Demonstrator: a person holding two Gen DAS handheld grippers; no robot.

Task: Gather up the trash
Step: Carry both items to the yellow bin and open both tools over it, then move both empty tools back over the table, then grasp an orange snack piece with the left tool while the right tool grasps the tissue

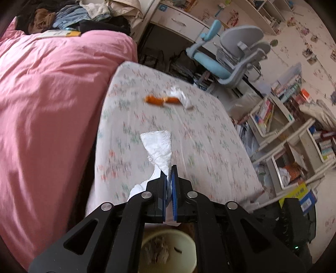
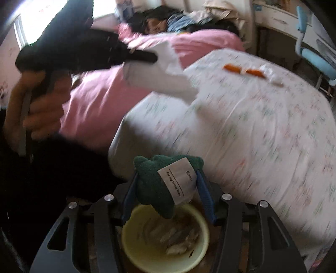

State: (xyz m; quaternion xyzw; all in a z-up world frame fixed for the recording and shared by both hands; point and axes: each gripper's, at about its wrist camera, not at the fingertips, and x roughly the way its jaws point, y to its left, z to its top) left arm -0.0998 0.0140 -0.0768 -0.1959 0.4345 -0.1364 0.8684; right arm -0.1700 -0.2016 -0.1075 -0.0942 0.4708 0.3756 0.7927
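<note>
My left gripper (image 1: 169,171) is shut on a white crumpled tissue (image 1: 158,147) and holds it above the bed's near edge; it also shows in the right wrist view (image 2: 159,73), where the left gripper (image 2: 154,57) grips it. My right gripper (image 2: 168,174) is shut on a green fuzzy item with a white label (image 2: 161,182), held over a pale yellow bin (image 2: 130,247). The bin (image 1: 184,237) holds crumpled paper. Two orange scraps (image 1: 154,99) and a white wrapper (image 1: 179,94) lie on the floral sheet; the scraps also show in the right wrist view (image 2: 232,68).
A pink duvet (image 1: 52,94) covers the bed's left part, with piled clothes (image 1: 69,16) at its head. A grey and blue chair (image 1: 231,54) and a desk (image 1: 178,19) stand beyond the bed. Bookshelves (image 1: 283,126) stand on the right.
</note>
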